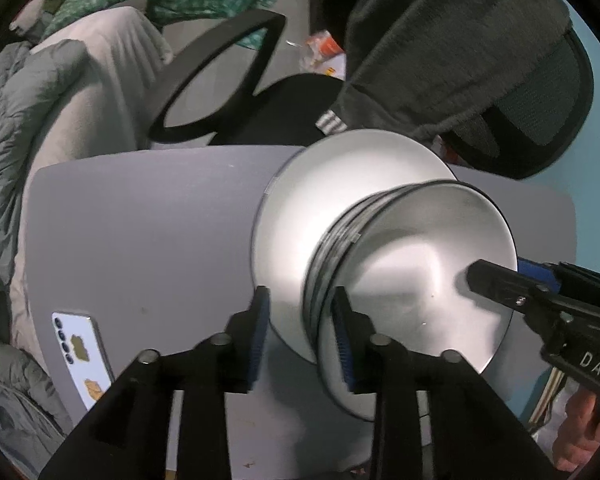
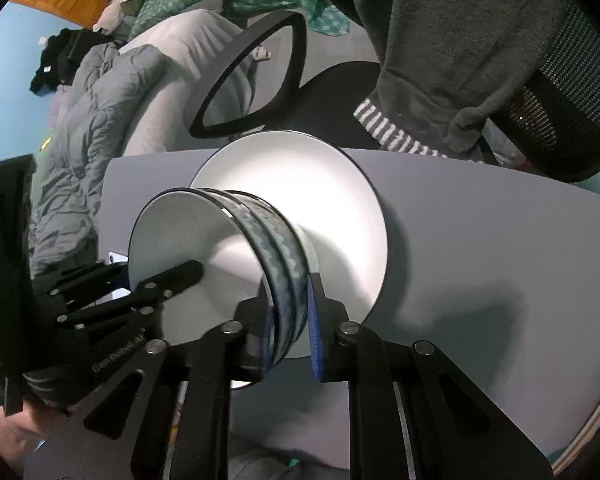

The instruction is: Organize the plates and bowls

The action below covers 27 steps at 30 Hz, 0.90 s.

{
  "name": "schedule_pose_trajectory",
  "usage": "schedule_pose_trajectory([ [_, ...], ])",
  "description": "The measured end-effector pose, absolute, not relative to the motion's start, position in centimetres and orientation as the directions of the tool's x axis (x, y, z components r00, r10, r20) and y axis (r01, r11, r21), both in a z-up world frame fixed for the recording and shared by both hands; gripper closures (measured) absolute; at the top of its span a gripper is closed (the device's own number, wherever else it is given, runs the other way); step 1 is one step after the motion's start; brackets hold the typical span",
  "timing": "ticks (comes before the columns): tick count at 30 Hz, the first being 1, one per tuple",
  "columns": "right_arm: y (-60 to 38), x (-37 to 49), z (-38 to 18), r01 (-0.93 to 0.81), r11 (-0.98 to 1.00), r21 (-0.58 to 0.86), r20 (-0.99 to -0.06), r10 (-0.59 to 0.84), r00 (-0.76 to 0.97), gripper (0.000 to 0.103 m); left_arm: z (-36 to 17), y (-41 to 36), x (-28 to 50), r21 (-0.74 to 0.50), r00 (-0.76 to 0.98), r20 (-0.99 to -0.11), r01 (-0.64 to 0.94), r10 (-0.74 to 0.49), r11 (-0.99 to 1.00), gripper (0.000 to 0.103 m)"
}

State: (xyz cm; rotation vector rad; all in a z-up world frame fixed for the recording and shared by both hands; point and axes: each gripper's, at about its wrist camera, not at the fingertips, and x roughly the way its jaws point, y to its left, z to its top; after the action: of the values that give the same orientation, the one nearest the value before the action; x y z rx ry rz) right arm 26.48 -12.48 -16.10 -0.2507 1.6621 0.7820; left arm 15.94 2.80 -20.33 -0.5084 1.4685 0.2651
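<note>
"DAS" shows in white on my right gripper (image 1: 496, 280). Both it and my left gripper (image 1: 302, 330) pinch the white bowls' (image 1: 416, 264) dark patterned rims, above the white plate (image 1: 320, 200)

White plate (image 2: 340, 184) on grey table (image 2: 480, 240); bowls (image 2: 284, 256) blue-patterned outside (white inside), claws' pads (image 1: 260, 328) blue.

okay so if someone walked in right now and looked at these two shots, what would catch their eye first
Probably the stack of bowls, white inside with patterned rims, held at opposite edges by the left gripper and the right gripper, jaws straddling the rims. Behind it a large white plate lies on the grey table, and a phone rests near the table's left edge.
</note>
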Motion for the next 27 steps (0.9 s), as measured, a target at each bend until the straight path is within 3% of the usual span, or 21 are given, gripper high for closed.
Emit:
schedule_pose_trajectory([
  [4, -12.9, 26.7, -14.5, -0.575, 0.75, 0.328, -0.945, 0.255, -0.206, 0.065, -18.3, 3.1, 14.9, -0.135, 0.135, -0.988, -0.486, -0.079, 0.864, 0.06],
  [6, -13.0, 26.7, -13.5, -0.602, 0.745, 0.287, -0.958, 0.237, -0.164, 0.054, -16.9, 3.0, 14.4, -0.12, 0.155, -0.987, -0.493, -0.049, 0.861, 0.054],
  [9, -13.1, 26.5, -10.6, -0.654, 0.729, 0.202, -0.976, 0.208, -0.069, 0.046, -13.8, 2.6, 13.4, -0.106, 0.215, -0.977, -0.492, 0.002, 0.864, 0.042],
  [11, -13.4, 26.6, -8.7, -0.668, 0.724, 0.172, -0.977, 0.213, -0.021, 0.039, -11.6, 2.3, 12.9, -0.094, 0.255, -0.966, -0.488, 0.039, 0.868, 0.027],
  [17, -15.0, 26.2, -2.2, -0.673, 0.73, 0.118, -0.961, 0.255, 0.108, 0.037, -5.5, 0.6, 11.0, -0.057, 0.355, -0.925, -0.478, 0.134, 0.877, 0.02],
  [27, -17.5, 24.4, 3.9, -0.663, 0.745, 0.069, -0.935, 0.28, 0.217, 0.037, 1.7, -2.1, 7.8, -0.119, 0.48, -0.866, -0.466, 0.138, 0.877, 0.017],
])
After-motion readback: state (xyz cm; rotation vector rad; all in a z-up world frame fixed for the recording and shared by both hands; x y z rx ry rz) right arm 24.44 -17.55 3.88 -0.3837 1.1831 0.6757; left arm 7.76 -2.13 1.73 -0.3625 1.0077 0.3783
